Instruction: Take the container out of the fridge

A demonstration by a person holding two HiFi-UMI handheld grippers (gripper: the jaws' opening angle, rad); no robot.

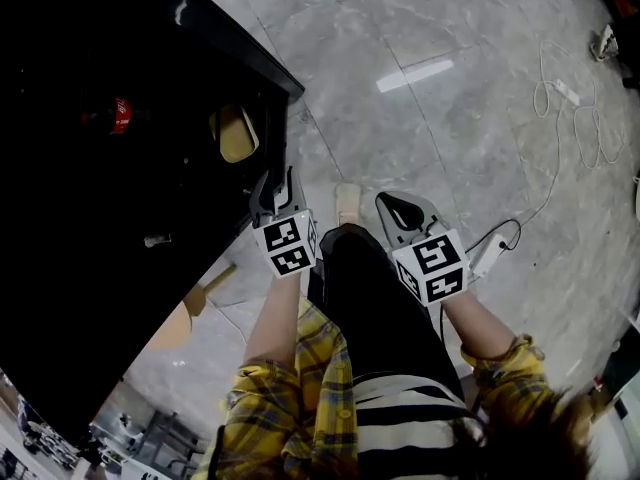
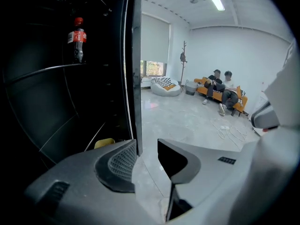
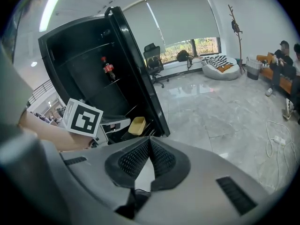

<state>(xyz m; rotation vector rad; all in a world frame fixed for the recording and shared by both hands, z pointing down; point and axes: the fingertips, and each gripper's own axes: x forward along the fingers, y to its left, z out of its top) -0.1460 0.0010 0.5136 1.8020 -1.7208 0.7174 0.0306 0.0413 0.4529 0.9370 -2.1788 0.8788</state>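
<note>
the yellow container [image 1: 235,133] sits low inside the open fridge [image 1: 70,268], at far left. the left gripper [image 1: 279,186] is near it, jaws spread and empty. the right gripper [image 1: 392,208] has its jaws pressed together, empty. the spread jaws could catch the fridge's front edge or shove the container deeper.
</note>
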